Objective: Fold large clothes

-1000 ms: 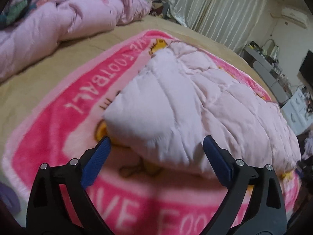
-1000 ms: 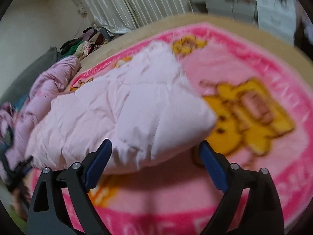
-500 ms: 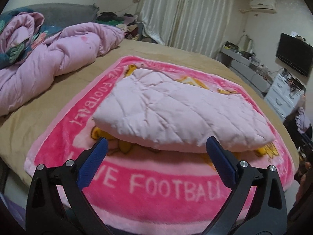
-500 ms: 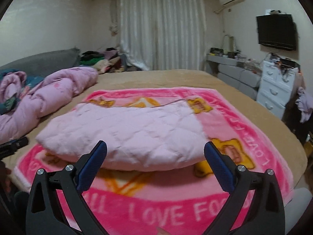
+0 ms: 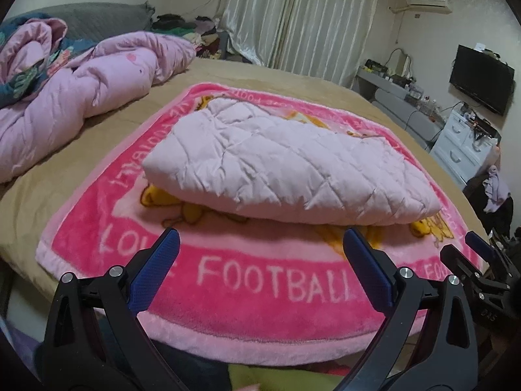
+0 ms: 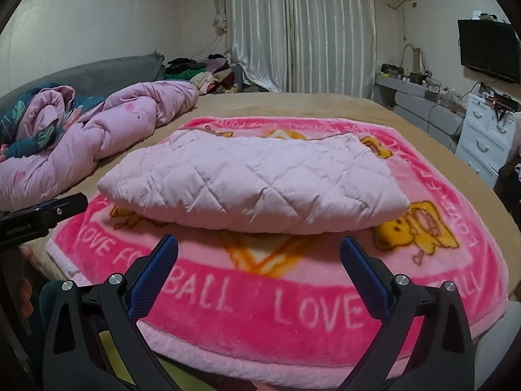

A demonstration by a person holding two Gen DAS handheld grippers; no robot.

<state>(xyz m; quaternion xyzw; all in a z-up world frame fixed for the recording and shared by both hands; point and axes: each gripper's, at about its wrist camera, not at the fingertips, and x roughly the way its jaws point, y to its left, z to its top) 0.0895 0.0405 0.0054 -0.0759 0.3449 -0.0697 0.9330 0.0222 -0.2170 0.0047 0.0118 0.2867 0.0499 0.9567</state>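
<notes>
A pale pink quilted garment (image 5: 286, 166) lies folded into a thick flat bundle on a bright pink blanket (image 5: 267, 280) with "LOVE FOOTBALL" lettering. It also shows in the right wrist view (image 6: 254, 185), on the same blanket (image 6: 293, 309). My left gripper (image 5: 260, 251) is open and empty, held back over the blanket's near edge, apart from the garment. My right gripper (image 6: 259, 251) is open and empty too, equally short of the bundle. The right gripper shows at the right edge of the left wrist view (image 5: 478, 260).
A crumpled pink duvet (image 5: 75, 97) lies on the tan bed (image 5: 293, 81) to the left. A pile of clothes (image 6: 202, 71) sits at the bed's far corner by the curtains. White drawers (image 6: 485, 137) and a wall TV (image 5: 482, 78) stand at the right.
Both grippers have pulled back and up from the garment's near edge to behind the blanket's front border. The garment lies folded and still. Both stay open.
</notes>
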